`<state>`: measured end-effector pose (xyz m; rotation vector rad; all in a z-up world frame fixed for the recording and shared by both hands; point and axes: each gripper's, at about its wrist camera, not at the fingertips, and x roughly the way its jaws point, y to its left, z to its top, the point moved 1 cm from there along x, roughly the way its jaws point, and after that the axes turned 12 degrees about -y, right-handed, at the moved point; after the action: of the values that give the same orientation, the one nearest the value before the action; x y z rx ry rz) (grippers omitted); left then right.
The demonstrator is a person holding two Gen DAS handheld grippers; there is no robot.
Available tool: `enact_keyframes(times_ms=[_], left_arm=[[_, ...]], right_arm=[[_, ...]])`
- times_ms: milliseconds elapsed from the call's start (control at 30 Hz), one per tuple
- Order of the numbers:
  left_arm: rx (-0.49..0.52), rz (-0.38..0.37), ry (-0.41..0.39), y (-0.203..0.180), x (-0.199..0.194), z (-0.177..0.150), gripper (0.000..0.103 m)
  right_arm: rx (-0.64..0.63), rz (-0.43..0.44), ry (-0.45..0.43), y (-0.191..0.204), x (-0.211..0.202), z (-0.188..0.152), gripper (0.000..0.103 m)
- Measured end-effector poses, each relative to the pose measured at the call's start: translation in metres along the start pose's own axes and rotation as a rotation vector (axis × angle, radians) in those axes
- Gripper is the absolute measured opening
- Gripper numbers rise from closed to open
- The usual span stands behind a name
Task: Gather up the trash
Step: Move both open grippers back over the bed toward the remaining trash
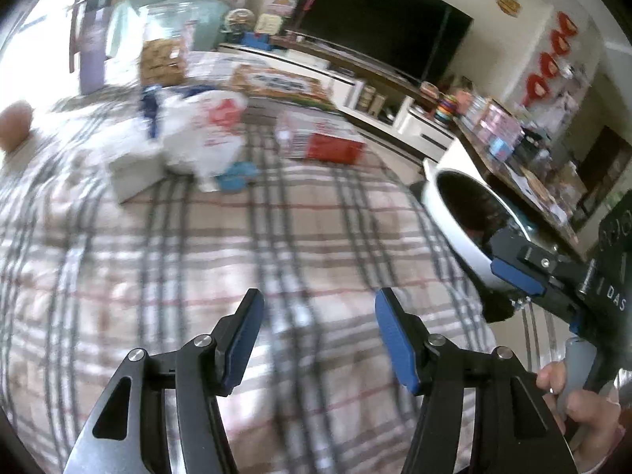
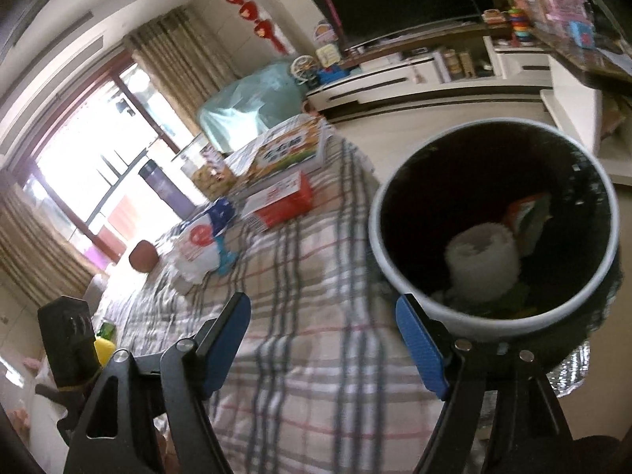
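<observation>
A white trash bin [image 2: 399,260] with a black liner stands at the right edge of the plaid-covered table [image 2: 300,375]. It holds a white crumpled cup [image 2: 482,260] and an orange wrapper [image 2: 525,213]. My right gripper [image 2: 322,316] is open and empty, its right finger beside the bin's rim. My left gripper [image 1: 318,312] is open and empty over the plaid cloth [image 1: 237,237]. The bin [image 1: 446,217] and the right gripper [image 1: 517,272] show at right in the left wrist view. A white plastic bag [image 1: 205,134], also in the right wrist view [image 2: 197,249], lies further back.
A red-and-white box [image 1: 324,138], a white tissue box [image 1: 134,173], a blue scrap [image 1: 237,175], a colourful carton [image 1: 276,81], a purple bottle [image 1: 93,55] and a brown ball [image 1: 15,124] lie at the table's far side. A TV [image 1: 379,19] on a low cabinet stands beyond.
</observation>
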<state>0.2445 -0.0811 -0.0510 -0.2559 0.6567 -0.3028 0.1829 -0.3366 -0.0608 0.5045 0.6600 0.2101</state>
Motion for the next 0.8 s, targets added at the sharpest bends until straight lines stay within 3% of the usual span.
enact_keyframes(times_ms=[433, 800], left_arm=[[-0.096, 0.12, -0.048, 0.046, -0.05, -0.007, 0.058], [-0.087, 0.185, -0.073, 0.061, -0.038, 0.024, 0.058]], right_arm=[[-0.022, 0.067, 0.059, 0.047, 0.027, -0.022, 0.078], [-0.028, 0.086, 0.077, 0.066, 0.047, -0.024, 0.078]])
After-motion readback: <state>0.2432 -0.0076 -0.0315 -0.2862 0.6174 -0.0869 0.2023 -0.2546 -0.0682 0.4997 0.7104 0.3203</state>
